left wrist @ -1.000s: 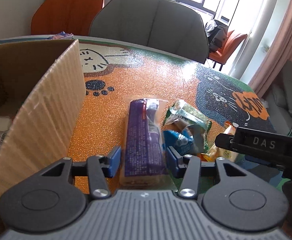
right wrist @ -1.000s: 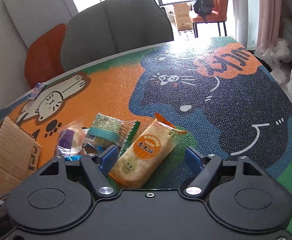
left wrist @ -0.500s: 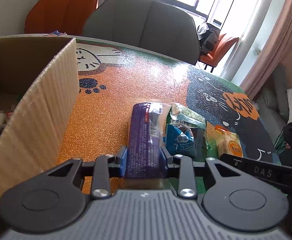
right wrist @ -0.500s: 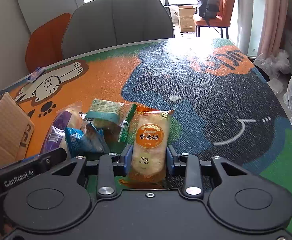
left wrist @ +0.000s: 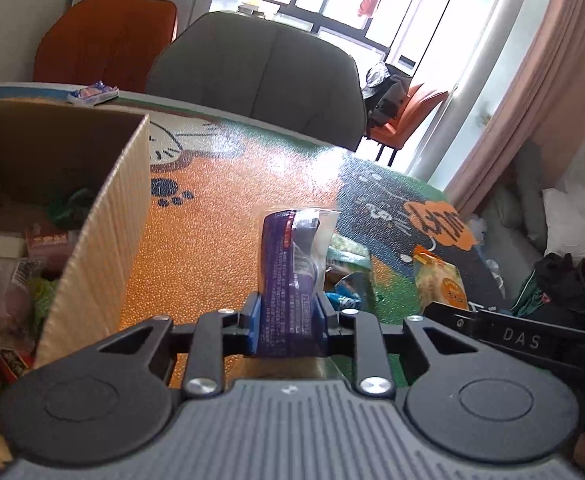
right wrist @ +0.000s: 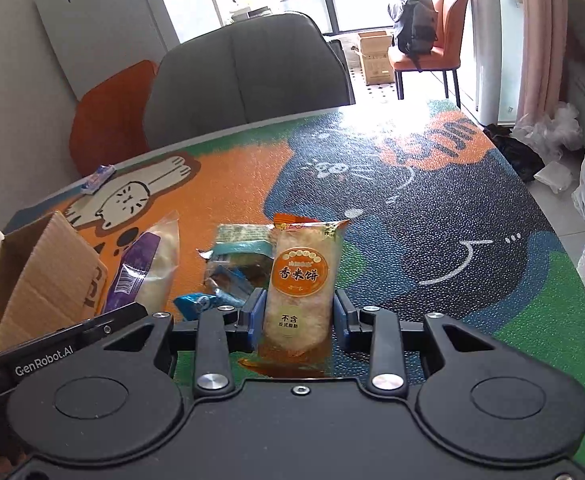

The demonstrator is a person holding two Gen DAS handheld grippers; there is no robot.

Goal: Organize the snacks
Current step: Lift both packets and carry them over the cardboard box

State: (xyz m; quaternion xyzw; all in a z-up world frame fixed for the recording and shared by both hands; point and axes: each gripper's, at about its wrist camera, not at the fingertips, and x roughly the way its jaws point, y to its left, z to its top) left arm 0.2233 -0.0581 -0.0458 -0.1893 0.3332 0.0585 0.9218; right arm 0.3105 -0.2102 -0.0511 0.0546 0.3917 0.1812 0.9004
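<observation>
L gripper [left wrist: 288,330] jaws closing on purple snack pack [left wrist: 288,280], box [left wrist: 104,240] at its 9 o'clock. R gripper [right wrist: 298,322] clamps orange rice cracker pack [right wrist: 298,284]; other snacks [right wrist: 232,264] at 10 o'clock on table [right wrist: 432,240].

Purple snack pack [left wrist: 288,280] and orange rice-cracker pack [right wrist: 298,284] tilted upward.
</observation>
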